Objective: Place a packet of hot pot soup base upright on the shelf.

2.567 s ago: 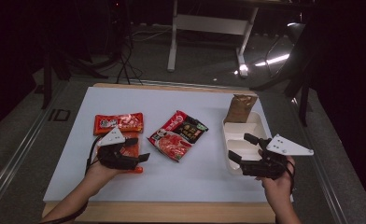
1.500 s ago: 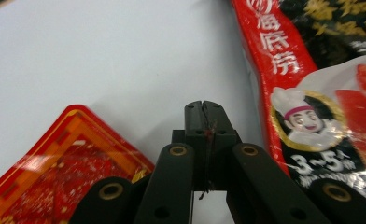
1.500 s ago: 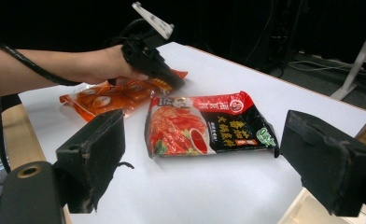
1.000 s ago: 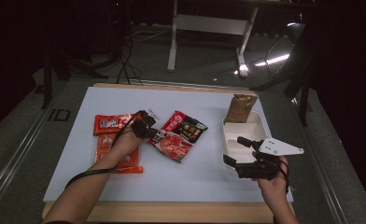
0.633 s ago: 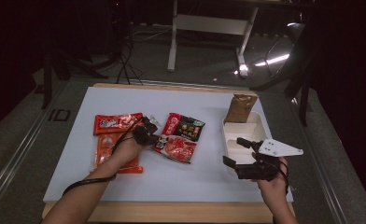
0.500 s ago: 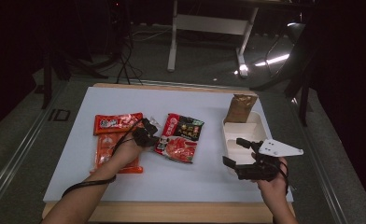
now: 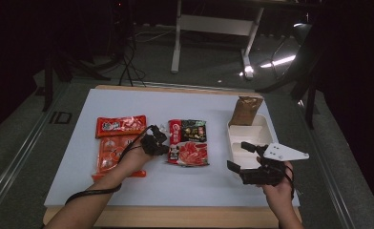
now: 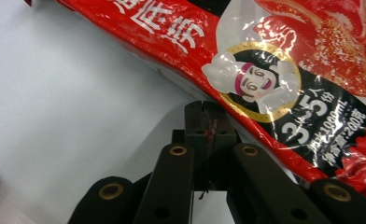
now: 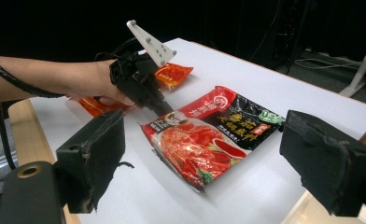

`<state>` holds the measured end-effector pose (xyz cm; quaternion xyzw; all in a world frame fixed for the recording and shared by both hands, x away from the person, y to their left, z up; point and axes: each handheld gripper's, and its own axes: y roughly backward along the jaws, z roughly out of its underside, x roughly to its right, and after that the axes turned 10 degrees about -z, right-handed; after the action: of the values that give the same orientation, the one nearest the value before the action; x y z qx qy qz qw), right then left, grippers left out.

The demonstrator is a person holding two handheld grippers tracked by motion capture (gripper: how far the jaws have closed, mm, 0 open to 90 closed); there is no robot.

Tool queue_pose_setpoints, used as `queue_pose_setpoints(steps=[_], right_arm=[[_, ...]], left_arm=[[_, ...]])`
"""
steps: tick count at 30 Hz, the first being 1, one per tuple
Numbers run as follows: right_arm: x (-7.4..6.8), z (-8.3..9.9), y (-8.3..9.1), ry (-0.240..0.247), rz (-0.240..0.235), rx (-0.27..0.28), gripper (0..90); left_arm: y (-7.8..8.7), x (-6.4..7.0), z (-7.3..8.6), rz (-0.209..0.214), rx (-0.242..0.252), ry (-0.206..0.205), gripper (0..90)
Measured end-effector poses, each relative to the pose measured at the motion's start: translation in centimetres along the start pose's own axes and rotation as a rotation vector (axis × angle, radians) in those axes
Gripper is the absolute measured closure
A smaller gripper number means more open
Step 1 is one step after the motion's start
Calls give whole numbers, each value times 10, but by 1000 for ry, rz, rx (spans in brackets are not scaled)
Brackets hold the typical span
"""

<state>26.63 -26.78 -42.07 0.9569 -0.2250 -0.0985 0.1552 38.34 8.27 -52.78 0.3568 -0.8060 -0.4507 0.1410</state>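
Three sauce packets lie mid-frame; left gripper has its jaws pressed onto the left edge of the red-black packet, not lifted yet. Right gripper hangs spread wide beside the white tray, lower right, which looks unfilled, so packing seems barely begun.

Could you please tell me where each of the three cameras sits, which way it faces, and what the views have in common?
High view: fixed above the person's side, looking forward and down on the table; both forearms enter from the bottom, with the left gripper and right gripper.
Left gripper view: rides the left gripper, looking along its closed jaws at the red-and-black sauce packet.
Right gripper view: rides the right gripper, jaws wide apart, facing across the table at the person's left hand.
Shared: the sauce packet and white table appear in all three.
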Motion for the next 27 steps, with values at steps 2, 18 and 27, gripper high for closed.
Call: queue_pose_setpoints(steps=[2, 18, 27], right_arm=[[0, 0, 0, 3, 1, -3, 142], [0, 1, -2, 8, 3, -15, 142], [0, 2, -4, 8, 2, -23, 142]], left_arm=[[-1, -2, -1, 0, 4, 12, 897], [15, -32, -13, -53, 69, 153, 669], [13, -40, -23, -57, 105, 199, 516]])
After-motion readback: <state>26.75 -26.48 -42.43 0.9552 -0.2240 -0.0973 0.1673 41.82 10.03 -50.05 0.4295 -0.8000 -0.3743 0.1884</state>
